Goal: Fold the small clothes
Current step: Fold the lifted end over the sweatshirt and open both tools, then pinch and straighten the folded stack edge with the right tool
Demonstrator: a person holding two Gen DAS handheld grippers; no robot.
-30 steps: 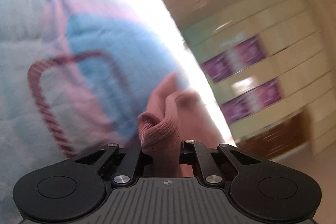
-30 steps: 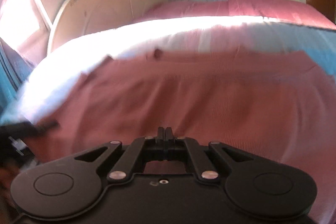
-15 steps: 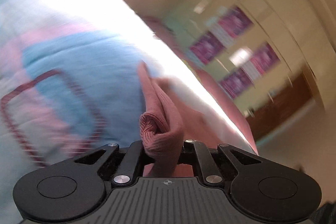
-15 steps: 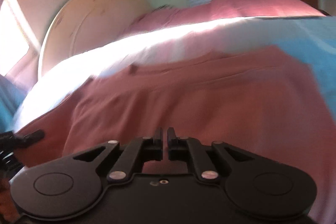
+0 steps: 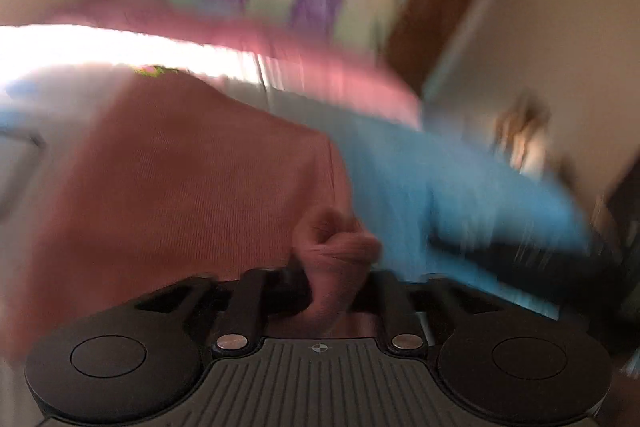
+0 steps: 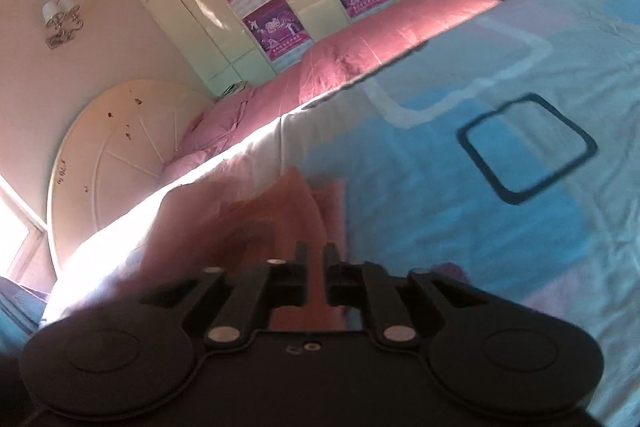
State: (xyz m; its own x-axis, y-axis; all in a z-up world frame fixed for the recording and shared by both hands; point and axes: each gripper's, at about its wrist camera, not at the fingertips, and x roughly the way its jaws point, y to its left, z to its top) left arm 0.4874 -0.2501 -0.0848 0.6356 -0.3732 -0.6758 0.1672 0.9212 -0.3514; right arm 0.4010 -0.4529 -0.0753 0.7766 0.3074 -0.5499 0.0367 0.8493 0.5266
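Fabric, a bunched fold of the pink ribbed garment (image 5: 192, 187), sits between the left gripper (image 5: 334, 275) fingers, which have just been opening; whether they press it is lost in blur. The right gripper (image 6: 316, 259) fingers, also just opening, stand slightly apart with a pink edge between them, grip unclear. The garment spreads leftward over the bed's blue-and-white patterned cover (image 6: 480, 187). Past it lie a pink quilt (image 6: 360, 51), a rounded cream headboard (image 6: 120, 147) and a glossy wardrobe (image 6: 224, 27).

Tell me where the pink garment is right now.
The pink garment lies on the blue patterned bedspread, its bunched edges between the jaws of both grippers, which have just been opening.
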